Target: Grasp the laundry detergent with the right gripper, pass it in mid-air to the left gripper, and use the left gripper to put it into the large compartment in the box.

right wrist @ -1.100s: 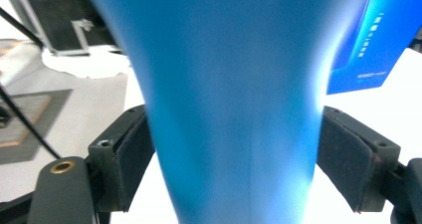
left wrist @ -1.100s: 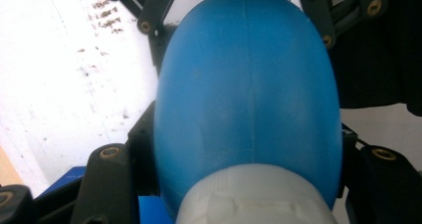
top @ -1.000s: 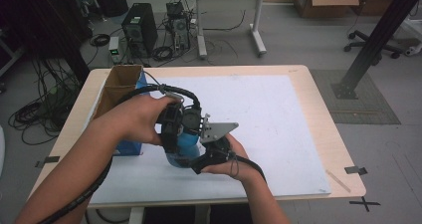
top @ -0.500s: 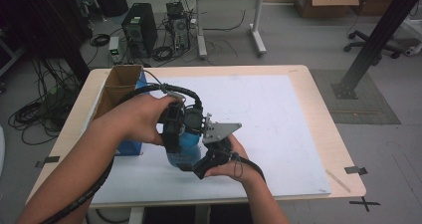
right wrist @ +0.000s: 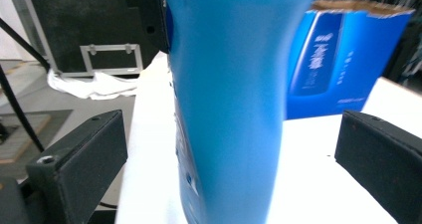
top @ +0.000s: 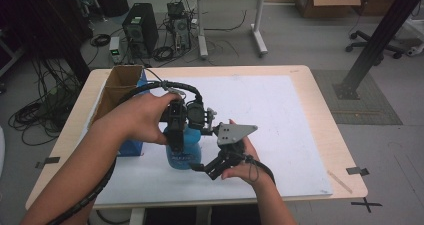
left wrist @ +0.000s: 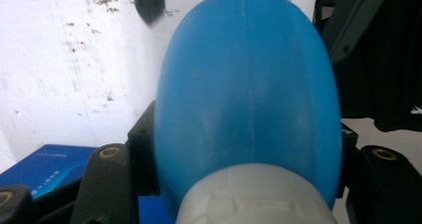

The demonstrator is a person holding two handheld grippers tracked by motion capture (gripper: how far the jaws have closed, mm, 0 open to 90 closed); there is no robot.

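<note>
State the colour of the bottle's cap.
White, on the blue bottle; the cap shows best in the left gripper view.

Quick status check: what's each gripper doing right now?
Left gripper: shut on the blue bottle, near its white cap end.
Right gripper: open, jaws either side of the bottle, apart from it.

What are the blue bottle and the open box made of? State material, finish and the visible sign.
Blue bottle: likely moulded plastic, smooth with a soft sheen; a faint seam runs down its body. Its white cap looks like ribbed plastic. Open box: cardboard, brown and matte inside, with glossy blue printing outside.
</note>
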